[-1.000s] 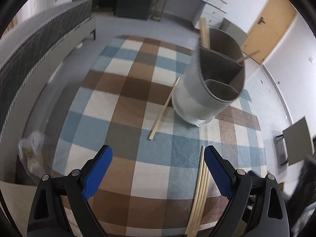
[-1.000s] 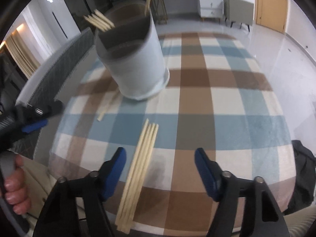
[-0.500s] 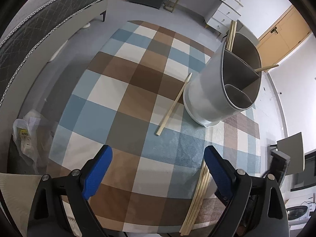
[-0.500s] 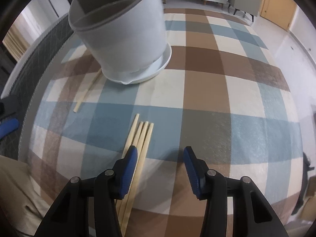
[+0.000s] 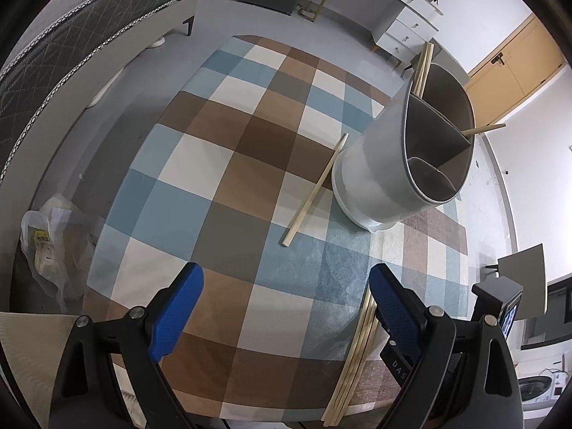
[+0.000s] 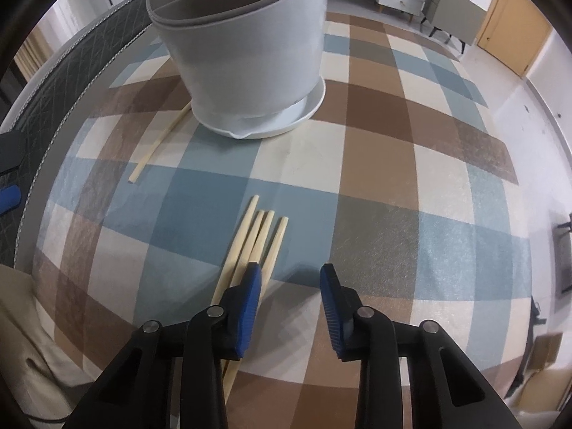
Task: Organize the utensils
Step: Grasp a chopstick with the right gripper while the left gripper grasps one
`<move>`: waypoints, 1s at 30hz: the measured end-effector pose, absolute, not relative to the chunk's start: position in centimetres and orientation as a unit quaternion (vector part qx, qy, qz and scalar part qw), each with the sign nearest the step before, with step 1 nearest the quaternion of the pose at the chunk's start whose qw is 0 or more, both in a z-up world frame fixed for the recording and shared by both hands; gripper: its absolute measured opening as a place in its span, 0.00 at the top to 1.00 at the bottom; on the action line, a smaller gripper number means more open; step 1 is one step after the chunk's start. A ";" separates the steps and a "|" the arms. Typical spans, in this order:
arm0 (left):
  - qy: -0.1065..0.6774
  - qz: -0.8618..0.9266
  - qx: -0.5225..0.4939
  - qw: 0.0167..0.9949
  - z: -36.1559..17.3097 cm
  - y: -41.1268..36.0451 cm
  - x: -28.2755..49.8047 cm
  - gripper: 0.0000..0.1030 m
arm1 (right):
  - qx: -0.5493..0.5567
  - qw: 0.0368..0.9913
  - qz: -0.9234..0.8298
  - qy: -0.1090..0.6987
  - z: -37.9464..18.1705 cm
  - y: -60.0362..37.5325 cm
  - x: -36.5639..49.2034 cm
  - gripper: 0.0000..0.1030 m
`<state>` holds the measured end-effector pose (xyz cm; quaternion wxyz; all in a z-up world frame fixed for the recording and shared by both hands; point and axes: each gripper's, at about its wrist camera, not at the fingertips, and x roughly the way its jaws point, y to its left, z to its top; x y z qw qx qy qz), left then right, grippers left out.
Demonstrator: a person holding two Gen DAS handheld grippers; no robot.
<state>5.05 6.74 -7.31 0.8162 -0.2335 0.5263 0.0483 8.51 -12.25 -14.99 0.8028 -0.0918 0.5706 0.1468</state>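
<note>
**Mia:** The table has a checked cloth on it, with blue, brown and cream squares. Past it there is a gray floor, a white dresser and a yellow door.

**Ben:** Where do the sticks go?

**Mia:** In the big gray holder. It stands in a white dish on the cloth. Walls split the inside into parts. In the left view, a few chopsticks poke up from the far part, and 1 more stick leans out over the rim on the right.

**Ben:** Are any still on the cloth?

**Mia:** Yes. 1 single chopstick lies slanted on the cloth, with its far end right by the dish. Then a bunch of 4 chopsticks lies side by side, near the table edge.

**Ben:** What about the right gripper?

**Mia:** Its 2 blue fingers are apart, with only a small gap. It is low over the cloth. Its left finger sits over the bunch, and nothing is between the fingers.

**Ben:** And the left gripper?

**Mia:** Its fingers are spread wide and hold nothing. It is up above the cloth. The bunch shows beside its right finger.
</note>
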 end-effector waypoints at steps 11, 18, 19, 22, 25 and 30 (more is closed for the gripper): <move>0.527 0.065 -0.231 0.815 -7.6 7.3 5.2 0.12 | -0.118 0.795 0.140 0.578 -15.3 -10.6 9.8 0.77; 0.510 0.055 -0.221 0.829 -7.5 7.2 5.2 0.12 | -0.088 0.800 0.158 0.571 -15.4 -10.9 11.3 0.96; 0.511 0.055 -0.213 0.831 -7.5 7.0 5.2 0.12 | -0.082 0.801 0.162 0.571 -15.4 -11.0 11.5 0.96; 0.520 0.056 -0.201 0.828 -8.0 6.6 5.4 0.12 | -0.067 0.803 0.172 0.566 -15.5 -11.6 11.9 0.97; 0.532 0.049 -0.191 0.824 -8.8 6.0 5.4 0.12 | -0.026 0.805 0.182 0.564 -15.7 -12.7 12.4 0.97; 0.549 0.022 -0.168 0.819 -9.6 4.3 5.4 0.12 | 0.095 0.803 0.183 0.559 -15.3 -16.4 13.7 0.97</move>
